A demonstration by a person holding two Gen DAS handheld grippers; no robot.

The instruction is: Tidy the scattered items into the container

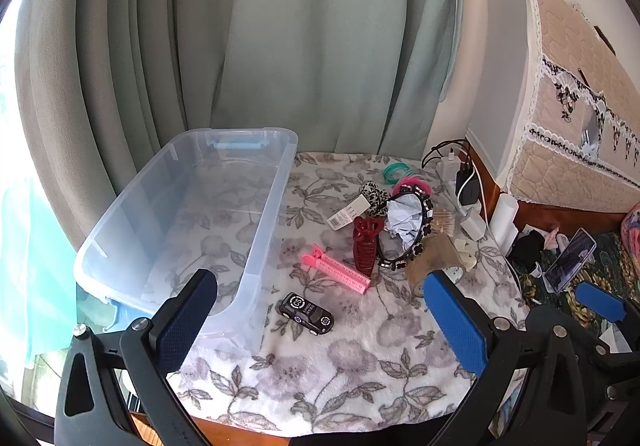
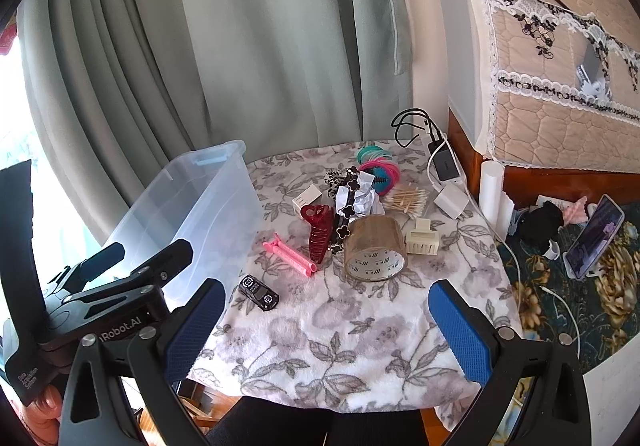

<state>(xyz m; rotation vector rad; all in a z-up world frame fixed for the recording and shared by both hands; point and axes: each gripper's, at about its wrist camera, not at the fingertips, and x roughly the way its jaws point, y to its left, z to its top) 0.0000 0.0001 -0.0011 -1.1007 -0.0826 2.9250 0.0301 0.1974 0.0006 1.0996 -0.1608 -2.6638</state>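
Note:
A clear plastic bin (image 1: 132,222) (image 2: 192,202) stands empty on the left of the floral cloth. Scattered to its right lie a black toy car (image 1: 306,313) (image 2: 259,292), a pink hair clip (image 1: 338,274) (image 2: 290,254), a dark red claw clip (image 1: 365,246) (image 2: 319,232), a black flower headband (image 1: 420,230) around crumpled paper (image 1: 404,218), a tape roll (image 2: 374,250) and a cream claw clip (image 2: 422,238). My left gripper (image 1: 320,326) is open and empty, above the near table edge. My right gripper (image 2: 328,334) is open and empty, beside it.
Cotton swabs (image 2: 408,200), teal and pink hair ties (image 2: 380,162), a leopard scrunchie (image 1: 372,196), a tagged card (image 1: 348,212) and chargers with cables (image 2: 444,166) crowd the far right. A phone (image 2: 596,236) leans on the bed at right. Green curtains hang behind.

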